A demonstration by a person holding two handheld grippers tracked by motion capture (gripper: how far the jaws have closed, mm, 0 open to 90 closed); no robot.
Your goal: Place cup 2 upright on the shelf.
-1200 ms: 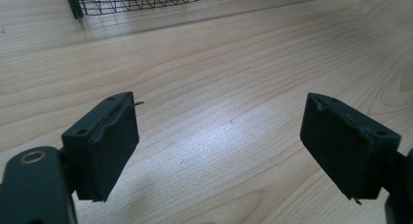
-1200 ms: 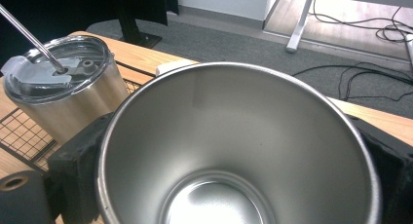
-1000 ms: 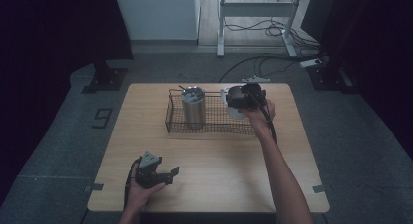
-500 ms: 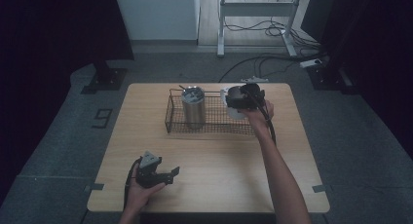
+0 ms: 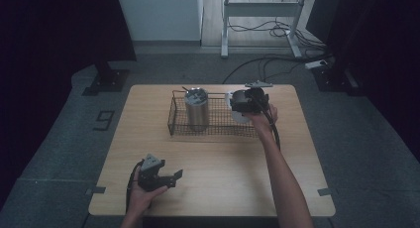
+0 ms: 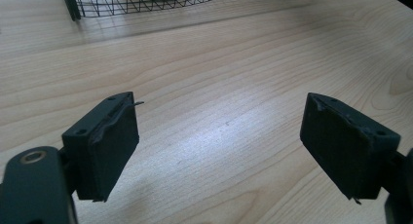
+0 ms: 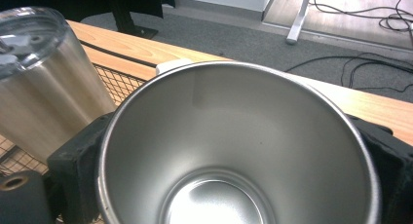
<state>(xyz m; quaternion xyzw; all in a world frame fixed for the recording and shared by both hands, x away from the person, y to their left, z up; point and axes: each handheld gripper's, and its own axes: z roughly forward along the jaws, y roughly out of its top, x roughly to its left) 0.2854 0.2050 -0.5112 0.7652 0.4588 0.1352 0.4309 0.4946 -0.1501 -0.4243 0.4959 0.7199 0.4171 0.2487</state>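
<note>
Little is altered since the frame a second earlier: the right gripper (image 5: 243, 102) is kept at the right end of the wire basket (image 5: 181, 125), and the left gripper (image 5: 171, 177) is kept low on the near left of the table (image 5: 292, 153). The right gripper's jaws are closed on the outside of an open steel cup (image 7: 238, 146), seen from above in the right gripper view, one black pad at each side of its rim. The cup is held at the basket's right end, beside a lidded steel tumbler (image 5: 196, 108) standing upright inside the basket. Whether the cup rests on the basket floor cannot be told; its base is hidden. The left gripper's jaws are spread wide over bare wood, nothing between them.
</note>
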